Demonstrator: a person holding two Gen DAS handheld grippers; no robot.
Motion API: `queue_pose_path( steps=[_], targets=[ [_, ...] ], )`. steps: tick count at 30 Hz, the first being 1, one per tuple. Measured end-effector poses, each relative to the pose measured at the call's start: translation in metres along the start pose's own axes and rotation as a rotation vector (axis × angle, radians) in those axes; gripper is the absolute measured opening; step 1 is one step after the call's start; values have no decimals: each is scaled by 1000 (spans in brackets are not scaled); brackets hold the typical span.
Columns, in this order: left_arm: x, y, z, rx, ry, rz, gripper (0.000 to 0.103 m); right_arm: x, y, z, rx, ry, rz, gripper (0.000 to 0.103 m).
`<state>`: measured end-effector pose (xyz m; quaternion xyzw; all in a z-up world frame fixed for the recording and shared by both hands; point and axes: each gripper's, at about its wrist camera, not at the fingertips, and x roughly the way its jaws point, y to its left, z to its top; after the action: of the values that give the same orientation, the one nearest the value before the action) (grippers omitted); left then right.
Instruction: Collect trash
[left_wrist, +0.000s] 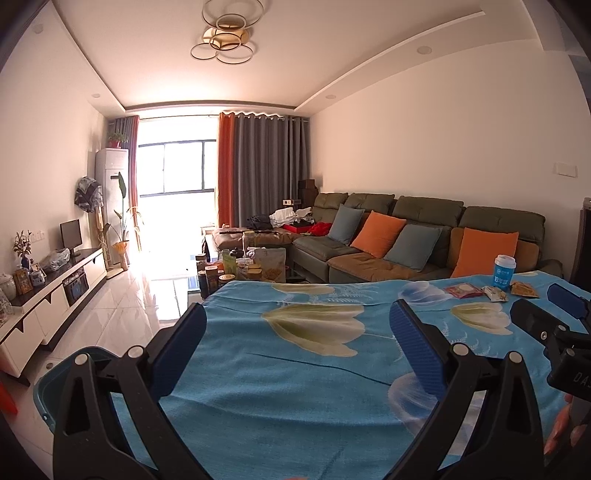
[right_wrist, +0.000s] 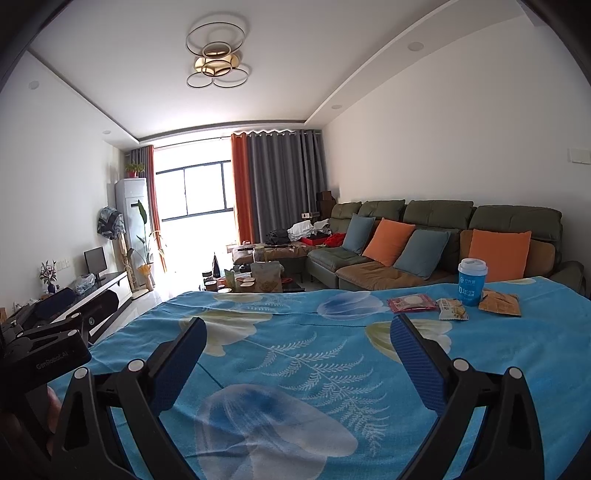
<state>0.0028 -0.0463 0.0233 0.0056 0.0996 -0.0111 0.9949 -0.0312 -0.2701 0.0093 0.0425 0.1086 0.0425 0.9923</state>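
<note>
A table under a blue flowered cloth (left_wrist: 295, 369) (right_wrist: 295, 369) fills the foreground. At its far right stand a blue paper cup (left_wrist: 505, 271) (right_wrist: 472, 282), a pink wrapper (left_wrist: 463, 290) (right_wrist: 412, 302), a white-green wrapper (left_wrist: 495, 294) (right_wrist: 452, 309) and an orange wrapper (left_wrist: 524, 289) (right_wrist: 499, 302). My left gripper (left_wrist: 297, 317) (right_wrist: 94, 293) hangs open and empty over the cloth's left part. Just short of the wrappers, my right gripper (right_wrist: 298, 323) (left_wrist: 535, 299) is open and empty too.
A blue bin's rim (left_wrist: 48, 373) shows below the table's left edge. Beyond the table are a green sofa (right_wrist: 424, 258) with cushions, a low coffee table (left_wrist: 236, 269) crowded with jars, and a TV cabinet (left_wrist: 55, 291) along the left wall.
</note>
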Motion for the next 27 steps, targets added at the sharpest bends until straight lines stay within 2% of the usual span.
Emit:
queue_pose_path(
  steps=[27],
  targets=[
    [-5, 3, 3, -6, -17, 14, 97, -1, 0, 2, 5, -14, 0, 96]
  ],
)
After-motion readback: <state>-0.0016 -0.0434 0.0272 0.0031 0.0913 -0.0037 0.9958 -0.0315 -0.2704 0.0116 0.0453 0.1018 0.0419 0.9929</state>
